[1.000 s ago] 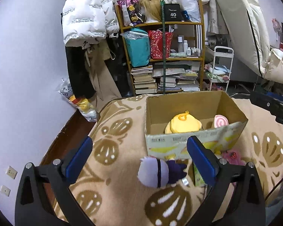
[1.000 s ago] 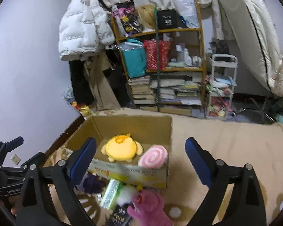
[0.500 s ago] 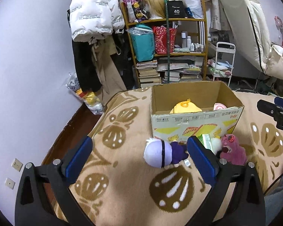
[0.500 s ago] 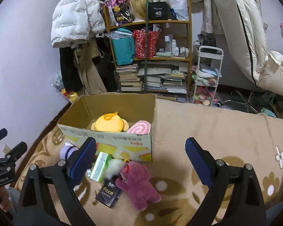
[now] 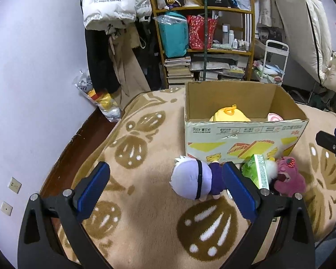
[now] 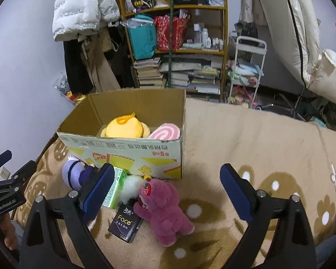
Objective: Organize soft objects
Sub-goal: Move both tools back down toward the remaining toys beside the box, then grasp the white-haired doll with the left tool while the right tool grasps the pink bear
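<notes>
Two plush toys are sitting inside the cardboard box [image 6: 132, 154]; both grippers, left gripper [image 5: 165, 188] and right gripper [image 6: 168, 190], are hanging spread, gripping nothing.

Green pack [image 6: 114, 189] – half hidden behind right tool [image 6: 165, 192].

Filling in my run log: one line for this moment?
left gripper open, empty | right gripper open, empty | box: yellow plush, pink roll | pink bear outside

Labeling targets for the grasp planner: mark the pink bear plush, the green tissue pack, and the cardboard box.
pink bear plush [image 6: 165, 208], right wrist view, on its belly
green tissue pack [image 5: 256, 171], left wrist view, top face
cardboard box [image 6: 132, 154], right wrist view, printed front wall
</notes>
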Demonstrator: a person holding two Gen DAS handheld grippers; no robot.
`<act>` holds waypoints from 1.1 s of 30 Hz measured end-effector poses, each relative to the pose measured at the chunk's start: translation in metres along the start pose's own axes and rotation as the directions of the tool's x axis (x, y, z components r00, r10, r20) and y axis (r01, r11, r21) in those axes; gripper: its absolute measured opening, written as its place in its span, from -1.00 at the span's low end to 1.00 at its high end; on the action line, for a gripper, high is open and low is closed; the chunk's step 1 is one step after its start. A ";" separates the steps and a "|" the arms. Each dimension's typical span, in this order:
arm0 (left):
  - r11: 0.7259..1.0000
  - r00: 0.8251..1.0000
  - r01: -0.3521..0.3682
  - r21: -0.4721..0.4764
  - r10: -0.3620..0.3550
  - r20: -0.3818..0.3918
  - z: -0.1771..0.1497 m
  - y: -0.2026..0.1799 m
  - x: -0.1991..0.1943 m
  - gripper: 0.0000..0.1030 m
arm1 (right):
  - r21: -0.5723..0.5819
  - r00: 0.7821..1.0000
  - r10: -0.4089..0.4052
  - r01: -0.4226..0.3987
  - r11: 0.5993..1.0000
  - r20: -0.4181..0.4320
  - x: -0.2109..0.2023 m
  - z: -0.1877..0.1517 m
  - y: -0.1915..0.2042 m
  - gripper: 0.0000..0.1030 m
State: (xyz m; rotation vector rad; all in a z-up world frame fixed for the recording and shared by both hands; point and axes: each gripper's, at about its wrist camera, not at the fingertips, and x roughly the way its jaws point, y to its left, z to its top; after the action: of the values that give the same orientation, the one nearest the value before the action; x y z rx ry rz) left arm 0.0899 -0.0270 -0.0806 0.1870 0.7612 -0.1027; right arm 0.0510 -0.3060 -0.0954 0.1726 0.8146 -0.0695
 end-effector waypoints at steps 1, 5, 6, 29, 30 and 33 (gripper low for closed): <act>1.000 1.000 0.006 -0.008 -0.007 -0.008 -0.001 -0.001 0.003 0.92 | 0.002 1.000 0.000 0.000 1.000 -0.009 0.003 -0.001 -0.001 0.93; 0.999 0.998 0.042 0.010 -0.042 -0.050 -0.007 -0.009 0.019 0.92 | 0.016 0.997 -0.014 0.015 1.000 -0.070 0.022 -0.005 -0.003 0.93; 0.999 0.998 0.044 0.024 -0.042 -0.055 -0.009 -0.012 0.023 0.92 | 0.018 0.997 -0.015 0.017 1.000 -0.080 0.025 -0.007 -0.002 0.93; 1.000 0.984 0.016 0.026 -0.011 -0.177 -0.034 -0.022 0.096 0.92 | 0.011 0.949 -0.046 0.052 0.999 -0.311 0.088 -0.023 0.006 0.93; 0.999 0.984 0.022 0.025 -0.017 -0.178 -0.034 -0.022 0.097 0.92 | 0.018 0.943 -0.049 0.058 0.998 -0.329 0.091 -0.025 0.005 0.93; 0.999 0.983 0.036 0.029 -0.030 -0.181 -0.034 -0.021 0.102 0.95 | 0.037 0.927 -0.040 0.057 0.998 -0.373 0.097 -0.030 0.003 0.93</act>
State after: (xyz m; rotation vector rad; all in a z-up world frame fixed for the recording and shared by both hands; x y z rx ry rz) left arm 0.1373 -0.0436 -0.1783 0.2162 0.9441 -0.1303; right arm 0.0963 -0.2973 -0.1860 0.2140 1.1980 -0.1048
